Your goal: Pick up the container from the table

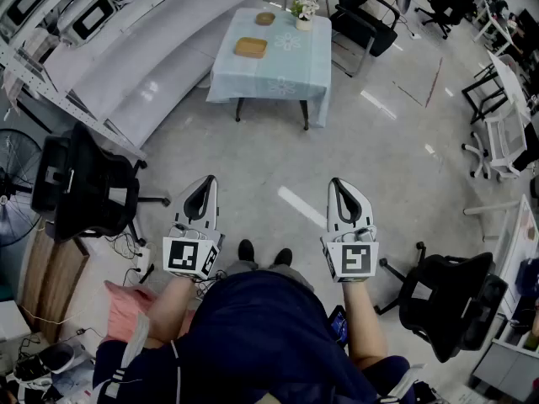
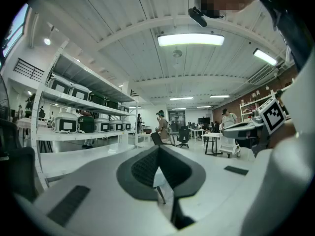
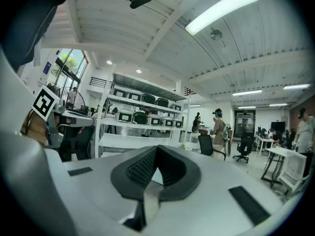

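Note:
A table (image 1: pixel 290 78) under a pale blue cloth stands across the room in the head view. On it lie a flat brown container (image 1: pixel 251 47), a small round bowl (image 1: pixel 265 18) and a little flower pot (image 1: pixel 303 11). My left gripper (image 1: pixel 205 183) and right gripper (image 1: pixel 337 183) are held side by side over the floor, far short of the table, both pointing toward it. Each is shut with nothing between its jaws. In the left gripper view the gripper (image 2: pixel 158 149) has its tips together, and so does the gripper (image 3: pixel 157 150) in the right gripper view.
A black office chair (image 1: pixel 84 188) stands at my left and another (image 1: pixel 446 297) at my right. A third chair (image 1: pixel 362 15) sits behind the table. White shelving (image 1: pixel 126 49) runs along the left. A fan (image 1: pixel 13 183) is at far left. People (image 2: pixel 161 127) stand far off.

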The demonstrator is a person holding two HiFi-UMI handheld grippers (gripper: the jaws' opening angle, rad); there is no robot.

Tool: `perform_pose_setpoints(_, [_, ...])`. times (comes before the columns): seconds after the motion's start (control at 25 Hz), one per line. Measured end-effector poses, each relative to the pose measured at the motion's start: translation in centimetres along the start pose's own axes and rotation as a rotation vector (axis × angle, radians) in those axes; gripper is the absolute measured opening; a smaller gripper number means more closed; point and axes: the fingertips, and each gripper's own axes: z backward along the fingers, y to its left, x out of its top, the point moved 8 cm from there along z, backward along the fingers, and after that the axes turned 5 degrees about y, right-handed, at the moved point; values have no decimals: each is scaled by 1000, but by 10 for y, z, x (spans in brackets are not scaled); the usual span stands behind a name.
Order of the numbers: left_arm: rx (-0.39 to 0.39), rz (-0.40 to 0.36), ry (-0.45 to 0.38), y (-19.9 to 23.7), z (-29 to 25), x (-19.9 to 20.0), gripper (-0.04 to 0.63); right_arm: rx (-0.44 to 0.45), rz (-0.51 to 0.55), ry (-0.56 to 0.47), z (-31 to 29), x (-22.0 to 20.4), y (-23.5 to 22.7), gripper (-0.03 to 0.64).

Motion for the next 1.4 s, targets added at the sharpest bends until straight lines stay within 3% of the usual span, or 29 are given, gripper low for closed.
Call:
perform_pose_setpoints(0.44, [-5, -8, -7, -2, -3, 2, 3, -4, -3, 59, -3, 3, -2, -6])
perform_pose_setpoints(1.04, [-40, -15, 3, -7, -11, 1, 6, 30, -11, 19, -5, -1, -5, -3])
perform_pose_setpoints(1.2, [-69, -31, -4, -10, -15, 3, 88, 28, -6, 89, -3, 2, -6, -3])
perform_pose_setpoints(1.4, [-88, -27, -25, -12, -19, 9, 177, 26, -6, 83, -2, 6, -13, -3])
